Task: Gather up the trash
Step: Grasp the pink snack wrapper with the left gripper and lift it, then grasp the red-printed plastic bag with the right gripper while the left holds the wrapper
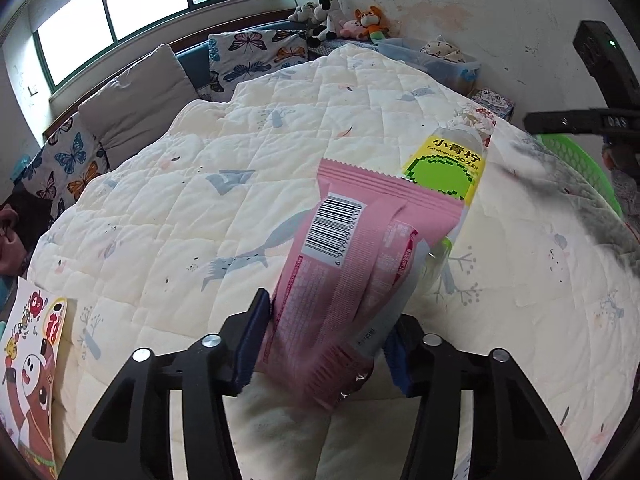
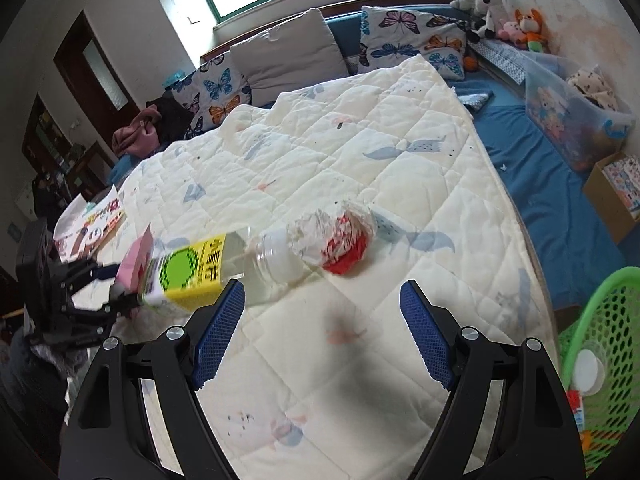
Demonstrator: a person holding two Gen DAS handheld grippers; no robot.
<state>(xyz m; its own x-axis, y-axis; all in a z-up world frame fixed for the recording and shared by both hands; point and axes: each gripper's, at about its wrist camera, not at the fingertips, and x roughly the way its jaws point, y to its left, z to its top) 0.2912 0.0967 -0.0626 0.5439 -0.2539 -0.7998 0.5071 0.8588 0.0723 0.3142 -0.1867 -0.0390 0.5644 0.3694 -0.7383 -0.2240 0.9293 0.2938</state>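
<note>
My left gripper [image 1: 324, 344] is shut on a pink snack wrapper [image 1: 352, 264] and a clear plastic bottle with a yellow-green label [image 1: 448, 168], held together above the quilt. In the right wrist view the same bottle [image 2: 208, 276] and wrapper [image 2: 134, 262] hang in the left gripper [image 2: 116, 288] at the left. A crumpled clear wrapper with red print [image 2: 340, 236] lies on the quilt just beyond the bottle's end. My right gripper [image 2: 322, 324] is open and empty above the quilt, near the bottle. A green mesh basket [image 2: 608, 344] holding some trash stands at the lower right.
The cream quilt [image 2: 360, 140] covers the bed. Butterfly pillows [image 2: 408, 40] and a grey cushion [image 2: 288, 56] line the head. A clear storage bin [image 2: 576, 124], a cardboard box [image 2: 616, 192] and plush toys [image 2: 508, 16] sit at right. A picture sheet [image 1: 32, 364] lies at left.
</note>
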